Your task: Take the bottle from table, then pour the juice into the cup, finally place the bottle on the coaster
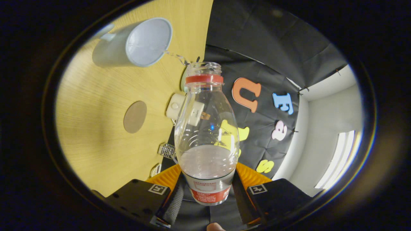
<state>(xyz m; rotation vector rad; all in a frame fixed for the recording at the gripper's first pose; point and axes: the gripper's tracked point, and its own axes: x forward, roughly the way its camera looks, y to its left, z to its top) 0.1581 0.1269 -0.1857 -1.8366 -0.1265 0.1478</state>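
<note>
Bottle [207, 134] seemingly clamped between tool [208, 192] fingers — uncapped.

White device [176, 106] and small metal object [167, 150] at table edge [96, 128].

A clear plastic bottle [205, 128] sits between the gripper [208, 195] fingers, its open mouth toward a white ceramic cup [135, 45] on the wooden table [96, 128], a round brown coaster [135, 116] beside it.

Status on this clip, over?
Gripper shut on bottle. Open neck aimed toward cup, liquid left inside. Coaster bare on table.
</note>
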